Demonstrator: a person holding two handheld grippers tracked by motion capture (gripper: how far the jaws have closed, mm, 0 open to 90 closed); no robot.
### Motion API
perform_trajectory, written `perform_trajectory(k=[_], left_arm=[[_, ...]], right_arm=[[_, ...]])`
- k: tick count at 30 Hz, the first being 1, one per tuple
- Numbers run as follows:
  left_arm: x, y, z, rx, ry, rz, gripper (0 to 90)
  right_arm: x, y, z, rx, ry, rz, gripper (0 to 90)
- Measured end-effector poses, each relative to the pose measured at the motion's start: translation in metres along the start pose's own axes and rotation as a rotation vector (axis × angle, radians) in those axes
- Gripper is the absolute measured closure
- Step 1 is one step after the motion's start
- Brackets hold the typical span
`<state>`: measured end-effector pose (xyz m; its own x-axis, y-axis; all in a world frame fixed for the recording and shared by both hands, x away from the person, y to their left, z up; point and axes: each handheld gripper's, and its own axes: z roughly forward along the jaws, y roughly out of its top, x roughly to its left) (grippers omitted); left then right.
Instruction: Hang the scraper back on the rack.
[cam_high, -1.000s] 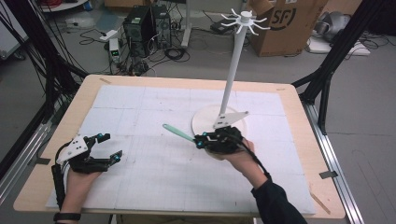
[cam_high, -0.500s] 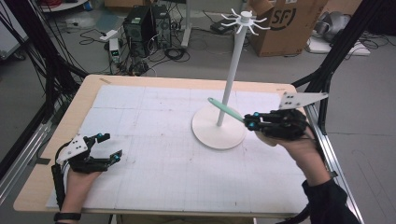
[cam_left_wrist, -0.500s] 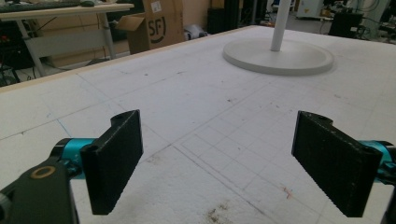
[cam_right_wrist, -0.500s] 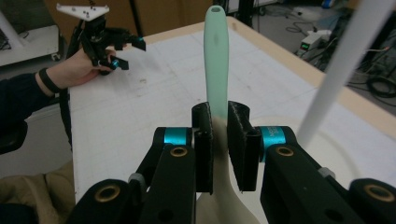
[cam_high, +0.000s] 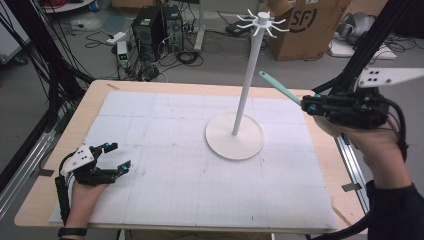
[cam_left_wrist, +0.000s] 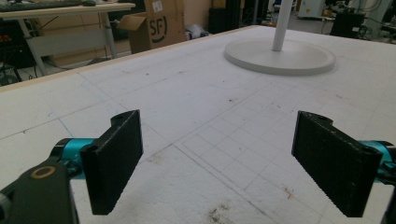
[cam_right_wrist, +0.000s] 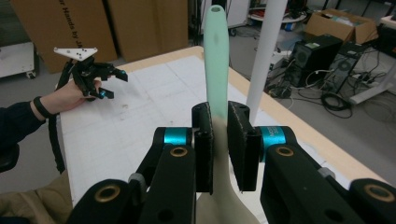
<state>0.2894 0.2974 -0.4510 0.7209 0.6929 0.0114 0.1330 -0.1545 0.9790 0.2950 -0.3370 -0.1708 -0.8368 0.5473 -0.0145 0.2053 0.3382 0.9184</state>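
A white hanging stand (cam_high: 245, 90) with hooks (cam_high: 261, 21) at its top rises from a round base (cam_high: 234, 137) on the white mat; its pole (cam_right_wrist: 265, 51) and base (cam_left_wrist: 280, 55) also show in the gripper views. My right gripper (cam_high: 306, 104) is raised off the table's right side, shut on a mint-green utensil (cam_high: 280, 87) whose handle (cam_right_wrist: 216, 51) points up and left toward the pole. My left gripper (cam_high: 114, 156) rests on the mat at the near left, open, with nothing between its pads (cam_left_wrist: 114, 158). It appears farther off as the left gripper (cam_right_wrist: 108, 83) in the right gripper view.
The wooden table (cam_high: 100, 90) carries a white gridded mat (cam_high: 170, 150). Behind it on the floor stand computer towers (cam_high: 155, 25), cables and a cardboard box (cam_high: 305, 25). Black frame struts (cam_high: 370, 45) rise at the right, and a rail (cam_high: 347, 160) runs along the right edge.
My right gripper has lifted the green utensil off the mat by the stand's base and carried it up and to the right. The left gripper has stayed in place.
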Motion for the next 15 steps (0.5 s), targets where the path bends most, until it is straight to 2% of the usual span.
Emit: perform_trajectory(k=[1,7,15], left_arm=[[0.000,0.000,0.000,0.002,-0.001,0.000,17.0],[0.000,0.000,0.000,0.002,-0.002,0.001,17.0],[0.000,0.000,0.000,0.002,0.000,0.001,17.1]], right_arm=[[-0.001,0.009,-0.008,0.003,-0.014,-0.006,81.4],[-0.004,0.028,-0.025,-0.004,-0.056,-0.008,81.4],[-0.003,0.042,-0.033,-0.027,-0.077,-0.024,81.3]])
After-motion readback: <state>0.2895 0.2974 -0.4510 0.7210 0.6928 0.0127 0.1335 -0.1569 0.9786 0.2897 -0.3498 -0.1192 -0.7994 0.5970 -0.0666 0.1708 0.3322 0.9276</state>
